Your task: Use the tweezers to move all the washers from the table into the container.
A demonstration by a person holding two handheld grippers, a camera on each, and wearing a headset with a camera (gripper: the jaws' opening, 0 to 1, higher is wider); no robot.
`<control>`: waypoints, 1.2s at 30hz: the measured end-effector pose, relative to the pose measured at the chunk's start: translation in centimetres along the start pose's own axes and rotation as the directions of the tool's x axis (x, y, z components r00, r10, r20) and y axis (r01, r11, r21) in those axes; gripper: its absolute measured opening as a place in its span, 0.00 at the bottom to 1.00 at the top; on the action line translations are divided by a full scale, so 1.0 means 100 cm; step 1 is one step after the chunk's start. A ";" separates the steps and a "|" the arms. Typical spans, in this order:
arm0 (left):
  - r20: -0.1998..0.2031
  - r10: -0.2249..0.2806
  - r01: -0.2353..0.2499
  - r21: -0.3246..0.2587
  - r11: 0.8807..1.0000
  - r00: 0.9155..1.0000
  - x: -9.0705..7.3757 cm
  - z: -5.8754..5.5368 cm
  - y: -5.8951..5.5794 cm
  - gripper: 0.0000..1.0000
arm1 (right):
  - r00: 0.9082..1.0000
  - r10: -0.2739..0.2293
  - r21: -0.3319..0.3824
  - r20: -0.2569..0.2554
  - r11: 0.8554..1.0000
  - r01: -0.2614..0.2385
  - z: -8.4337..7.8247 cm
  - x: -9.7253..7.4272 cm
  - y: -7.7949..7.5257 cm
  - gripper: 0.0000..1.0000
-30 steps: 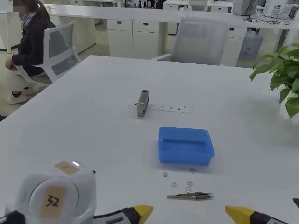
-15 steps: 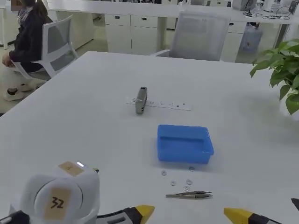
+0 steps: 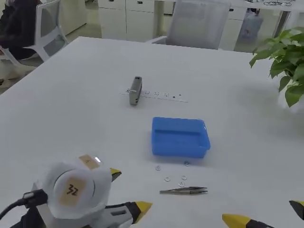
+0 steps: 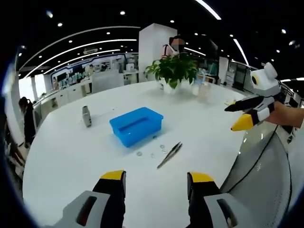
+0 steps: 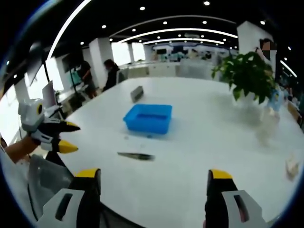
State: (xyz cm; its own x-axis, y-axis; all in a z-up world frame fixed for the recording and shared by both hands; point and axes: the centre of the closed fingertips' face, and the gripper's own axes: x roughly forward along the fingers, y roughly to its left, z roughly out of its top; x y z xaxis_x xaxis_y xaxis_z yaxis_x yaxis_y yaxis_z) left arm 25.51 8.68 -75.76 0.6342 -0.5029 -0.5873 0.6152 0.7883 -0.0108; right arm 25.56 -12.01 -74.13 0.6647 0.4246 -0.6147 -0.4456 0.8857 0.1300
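Note:
The steel tweezers (image 3: 184, 190) (image 4: 169, 155) (image 5: 136, 156) lie flat on the white table (image 3: 85, 123), near its front edge. Several small washers (image 3: 167, 178) (image 4: 152, 154) are scattered between them and the blue container (image 3: 179, 137) (image 4: 136, 125) (image 5: 148, 118). My left gripper (image 3: 129, 191) (image 4: 156, 178) (image 5: 70, 137) hovers open to the left of the tweezers, holding nothing. My right gripper (image 3: 265, 213) (image 5: 153, 174) (image 4: 237, 116) is open and empty at the lower right, short of the tweezers.
A grey block (image 3: 135, 90) rests beside a flat white strip (image 3: 161, 95) behind the container. A potted plant (image 3: 285, 57) stands at the table's right side. Office chairs (image 3: 197, 23) sit past the far edge, and a person (image 3: 16, 23) sits at the upper left.
The head camera has tilted down, so the table things sit higher in view. My left gripper has come a little forward and right. Tweezers, washers and container have not moved.

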 end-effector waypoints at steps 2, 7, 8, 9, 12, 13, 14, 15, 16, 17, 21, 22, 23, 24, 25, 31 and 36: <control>-0.014 -0.032 0.033 0.016 0.999 0.999 0.012 0.000 -0.002 0.46 | 1.000 0.006 0.000 -0.003 1.000 -0.006 0.000 0.001 0.000 0.91; -0.078 -0.129 0.135 0.083 0.987 0.989 0.035 -0.009 -0.012 0.37 | 1.000 0.003 0.003 -0.015 1.000 -0.003 -0.003 0.002 -0.002 0.90; -0.082 -0.139 0.146 0.088 0.985 0.987 0.038 -0.010 -0.012 0.35 | 1.000 0.001 0.009 -0.013 1.000 -0.001 -0.002 0.002 -0.002 0.90; -0.089 -0.149 0.157 0.093 0.983 0.985 0.042 -0.011 -0.012 0.32 | 1.000 0.000 0.018 -0.010 1.000 0.001 -0.003 0.002 -0.002 0.90; -0.126 -0.172 0.188 0.124 0.974 0.977 0.050 -0.015 -0.013 0.25 | 1.000 -0.003 0.026 -0.016 1.000 0.003 -0.006 0.002 -0.002 0.90; -0.130 -0.186 0.203 0.132 0.970 0.974 0.054 -0.015 -0.014 0.23 | 1.000 -0.003 0.027 -0.020 1.000 0.004 -0.008 0.002 -0.002 0.90; -0.136 -0.191 0.209 0.130 0.969 0.972 0.056 -0.016 -0.014 0.20 | 1.000 -0.002 0.031 -0.027 1.000 0.003 -0.011 0.003 -0.003 0.90; -0.150 -0.206 0.227 0.133 0.965 0.967 0.060 -0.018 -0.016 0.18 | 1.000 -0.001 0.034 -0.031 0.999 0.002 -0.012 0.003 -0.002 0.90; -0.157 -0.207 0.229 0.139 0.963 0.966 0.064 -0.019 -0.016 0.17 | 0.999 -0.001 0.036 -0.035 0.999 0.003 -0.013 0.004 -0.003 0.90; -0.164 -0.204 0.228 0.143 0.963 0.965 0.067 -0.021 -0.015 0.17 | 0.999 -0.001 0.036 -0.038 0.999 0.003 -0.014 0.004 -0.002 0.90; -0.173 -0.195 0.222 0.153 0.963 0.965 0.083 -0.025 -0.010 0.16 | 0.999 0.004 0.035 -0.045 0.999 -0.002 -0.014 0.005 -0.002 0.90; -0.175 -0.192 0.220 0.156 0.963 0.966 0.088 -0.026 -0.008 0.15 | 0.999 0.005 0.034 -0.046 0.999 -0.003 -0.014 0.005 -0.002 0.90; -0.182 -0.189 0.219 0.160 0.963 0.965 0.090 -0.028 -0.006 0.14 | 0.999 0.006 0.033 -0.049 0.999 -0.004 -0.014 0.006 -0.002 0.90; -0.188 -0.183 0.215 0.166 0.963 0.965 0.092 -0.029 -0.005 0.13 | 0.999 0.008 0.032 -0.053 0.999 -0.006 -0.015 0.007 -0.002 0.90; -0.193 -0.180 0.214 0.172 0.962 0.965 0.094 -0.031 -0.003 0.13 | 0.998 0.011 0.032 -0.056 0.999 -0.009 -0.015 0.007 -0.002 0.90; -0.213 -0.187 0.226 0.176 0.958 0.959 0.109 -0.038 0.001 0.06 | 0.998 0.016 0.023 -0.063 1.000 -0.015 -0.014 0.008 -0.002 0.90; -0.249 -0.198 0.253 0.213 0.944 0.948 0.120 -0.045 -0.002 0.03 | 0.998 0.021 0.019 -0.067 1.000 -0.019 -0.013 0.009 -0.005 0.90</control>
State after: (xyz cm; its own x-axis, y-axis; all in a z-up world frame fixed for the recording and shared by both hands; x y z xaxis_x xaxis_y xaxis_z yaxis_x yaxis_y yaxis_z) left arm 30.89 4.10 -86.39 0.3627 -0.5444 -0.7564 0.8410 0.5409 0.0139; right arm 25.58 -12.30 -75.69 0.6136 0.4292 -0.6628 -0.4468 0.8808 0.1567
